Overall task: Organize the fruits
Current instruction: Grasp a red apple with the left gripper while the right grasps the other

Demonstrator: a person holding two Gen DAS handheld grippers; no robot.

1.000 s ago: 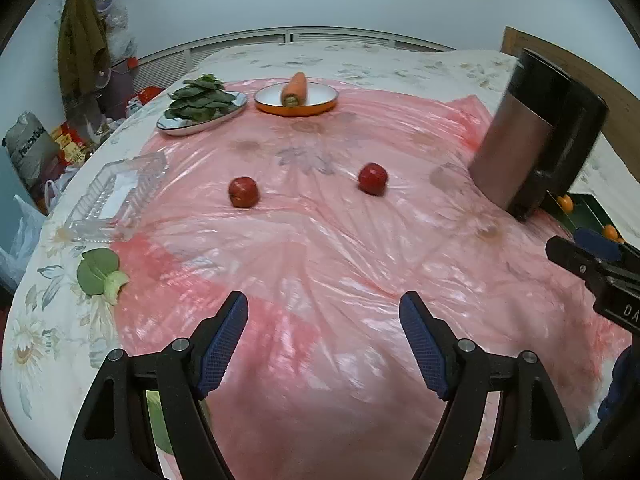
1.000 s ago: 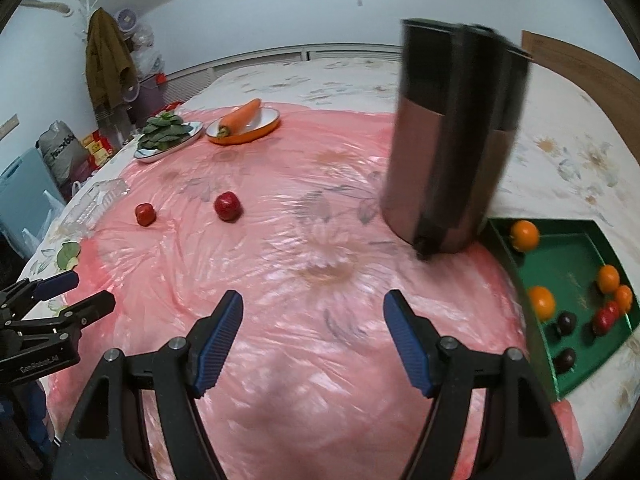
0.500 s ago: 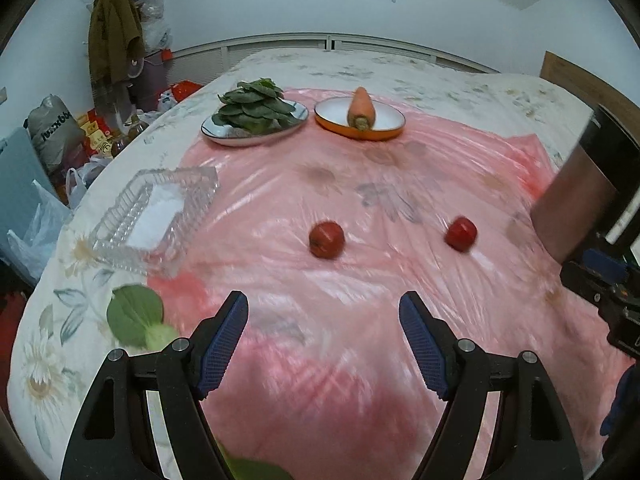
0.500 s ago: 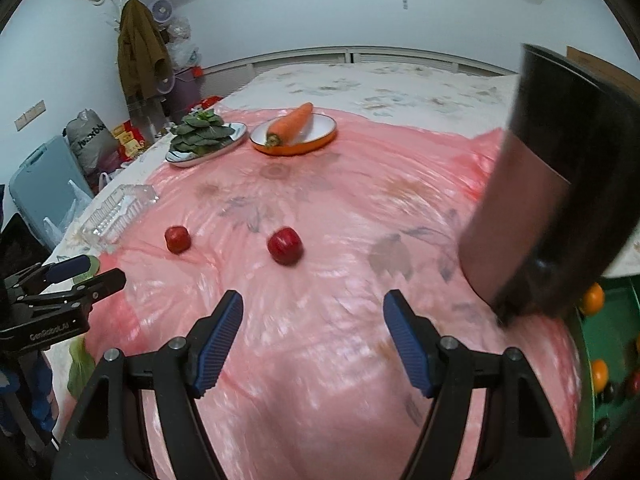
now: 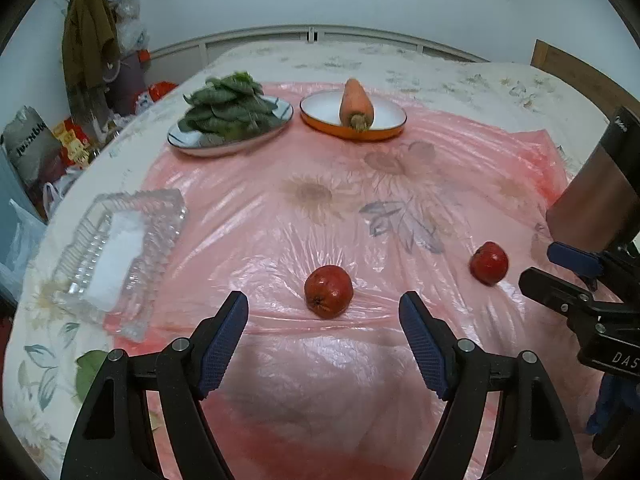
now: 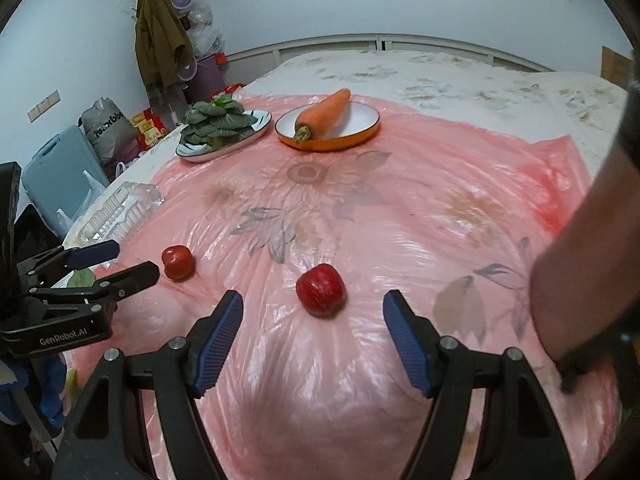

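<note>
the tall dark cylinder (image 5: 596,200) is cut off at the right edge of the left wrist view, and in the right wrist view it is only a blurred brown mass (image 6: 580,264) against the frame edge, so what it is can't be made out. the left claw (image 5: 323,320) stands open with nothing between its blue pads, and one red fruit (image 5: 328,291) lies on the pink plastic sheet (image 5: 328,200) just ahead of the gap. the right claw (image 6: 313,312) is open too, empty, with the second red fruit (image 6: 321,289) sitting just beyond its tips. each view catches the other claw from the side: the right one pokes in at the right edge beside its fruit (image 5: 489,262), the left one at the left edge near the first fruit (image 6: 178,262). the two fruits lie apart on the sheet over the flowered bed (image 6: 440,76). at the far end, a plate of leafy greens (image 5: 230,114) beside an orange-rimmed dish (image 5: 384,128) holding a carrot (image 5: 356,104). a clear glass tray (image 5: 116,256) shows whole in the left view; in the right it is partly hidden behind the left claw. a green leaf (image 5: 90,370) peeks out behind the left claw's arm, mostly covered.
</note>
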